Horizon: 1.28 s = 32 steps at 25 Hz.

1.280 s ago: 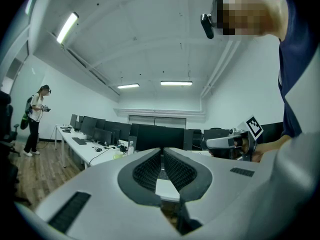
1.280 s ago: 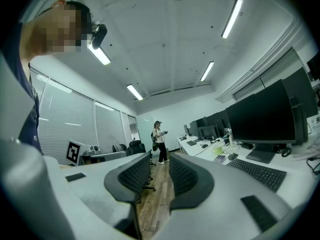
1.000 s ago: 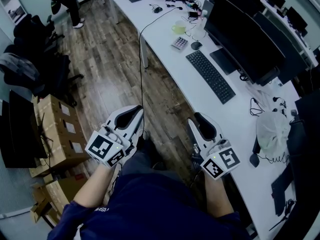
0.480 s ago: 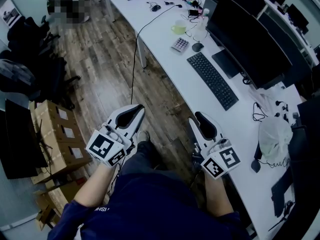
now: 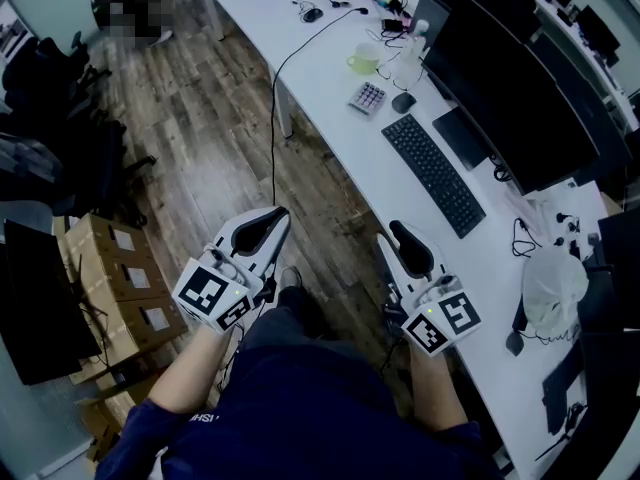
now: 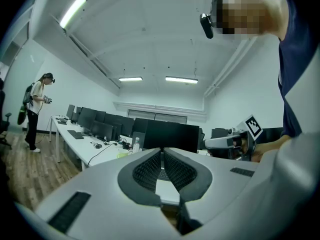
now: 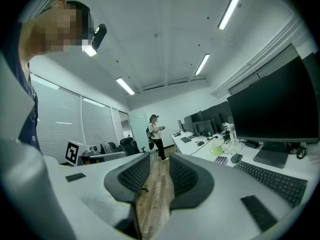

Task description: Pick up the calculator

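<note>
The calculator (image 5: 367, 97), small and pale with coloured keys, lies on the long white desk (image 5: 330, 108) beside a dark mouse (image 5: 403, 102), far ahead of both grippers. It also shows in the right gripper view as the calculator (image 7: 220, 159). My left gripper (image 5: 270, 214) (image 6: 162, 153) is held level over the wooden floor with its tips all but touching and nothing between them. The right gripper (image 5: 396, 230) (image 7: 159, 158) hangs beside the desk's edge, its jaws slightly apart and empty.
A black keyboard (image 5: 432, 173), a green cup (image 5: 362, 63), monitors (image 5: 510, 98) and a plastic bag (image 5: 553, 293) occupy the desk. A cable (image 5: 275, 98) drops from it to the floor. Cardboard boxes (image 5: 120, 288) and chairs (image 5: 50, 98) stand left. A person (image 7: 156, 134) stands far down the aisle.
The desk, the calculator and the boxes have slid down in the head view as I moved forward along the aisle. Both grippers keep their place and jaw stance.
</note>
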Available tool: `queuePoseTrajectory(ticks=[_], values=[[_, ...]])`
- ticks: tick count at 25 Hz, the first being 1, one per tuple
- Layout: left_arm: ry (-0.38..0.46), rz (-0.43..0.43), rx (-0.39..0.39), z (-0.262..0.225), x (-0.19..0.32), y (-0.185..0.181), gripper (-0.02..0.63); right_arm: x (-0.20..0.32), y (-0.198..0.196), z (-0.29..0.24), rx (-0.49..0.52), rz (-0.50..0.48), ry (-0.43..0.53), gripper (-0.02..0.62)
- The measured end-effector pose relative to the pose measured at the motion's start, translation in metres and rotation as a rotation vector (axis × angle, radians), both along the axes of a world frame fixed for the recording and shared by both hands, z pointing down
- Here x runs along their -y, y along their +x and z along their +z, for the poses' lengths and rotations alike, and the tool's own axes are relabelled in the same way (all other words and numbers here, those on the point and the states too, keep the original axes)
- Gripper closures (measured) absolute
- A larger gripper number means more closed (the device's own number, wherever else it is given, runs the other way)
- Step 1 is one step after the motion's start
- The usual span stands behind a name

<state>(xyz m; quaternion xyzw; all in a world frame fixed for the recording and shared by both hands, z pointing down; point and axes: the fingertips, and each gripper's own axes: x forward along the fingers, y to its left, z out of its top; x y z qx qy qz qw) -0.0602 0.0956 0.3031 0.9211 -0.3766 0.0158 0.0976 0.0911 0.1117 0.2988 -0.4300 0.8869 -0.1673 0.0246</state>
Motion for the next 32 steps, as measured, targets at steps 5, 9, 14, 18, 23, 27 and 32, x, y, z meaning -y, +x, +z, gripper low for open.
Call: queuePoseTrajectory(ticks=[5, 9, 14, 18, 23, 27, 32], values=[[-0.011, 0.020, -0.010, 0.003, 0.036, -0.015, 0.563, 0.034, -0.017, 0.001, -0.009, 0.017, -0.012, 0.483], [-0.024, 0.034, -0.015, 0.007, 0.063, -0.028, 0.563, 0.060, -0.032, 0.004, -0.015, 0.028, -0.023, 0.483], [-0.036, 0.052, -0.023, 0.011, 0.094, -0.043, 0.563, 0.091, -0.051, 0.004, -0.022, 0.040, -0.029, 0.483], [-0.041, 0.067, -0.025, 0.013, 0.116, -0.055, 0.563, 0.112, -0.064, 0.004, -0.030, 0.052, -0.029, 0.483], [-0.031, 0.080, -0.017, 0.012, 0.137, -0.065, 0.563, 0.132, -0.077, 0.004, -0.037, 0.056, -0.020, 0.483], [-0.021, 0.089, -0.003, 0.013, 0.149, -0.068, 0.563, 0.144, -0.082, 0.007, -0.042, 0.060, -0.019, 0.483], [-0.025, 0.093, -0.002, 0.015, 0.163, -0.068, 0.563, 0.156, -0.082, 0.012, -0.045, 0.063, -0.028, 0.483]])
